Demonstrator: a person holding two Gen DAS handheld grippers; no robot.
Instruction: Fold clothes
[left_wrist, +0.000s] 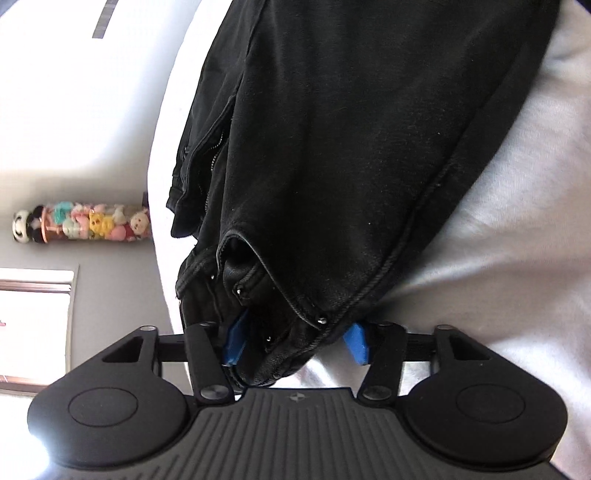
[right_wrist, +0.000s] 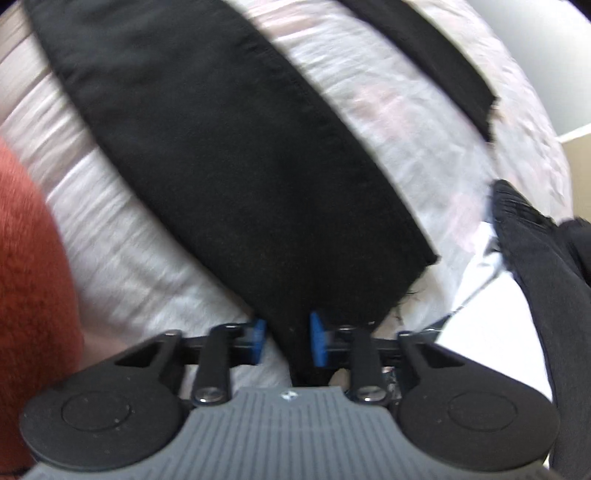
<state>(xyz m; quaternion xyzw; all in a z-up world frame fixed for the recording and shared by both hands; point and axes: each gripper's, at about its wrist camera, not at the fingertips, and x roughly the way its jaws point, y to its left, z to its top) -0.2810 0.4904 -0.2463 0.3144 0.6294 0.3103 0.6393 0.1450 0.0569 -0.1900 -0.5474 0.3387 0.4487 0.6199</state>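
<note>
Left wrist view: the left gripper (left_wrist: 295, 341) points along the black denim jeans (left_wrist: 332, 147), its blue-padded fingers (left_wrist: 356, 341) set on either side of the bunched waistband and pocket corner, gripping it. The jeans run away from the gripper toward the upper frame, over a white wrinkled bedsheet (left_wrist: 498, 258). A clear cylinder of small colourful plush toys (left_wrist: 83, 221) shows at the left, lying sideways in frame.

Right wrist view, blurred: the right gripper (right_wrist: 286, 345) has its blue pads (right_wrist: 317, 343) closed on the hem corner of one black jeans leg (right_wrist: 221, 147). That leg stretches from the gripper toward the upper left across the sheet. A second dark leg (right_wrist: 443, 62) lies at upper right, apart from the first. A rust-red fuzzy fabric (right_wrist: 29, 258) fills the left edge.
</note>
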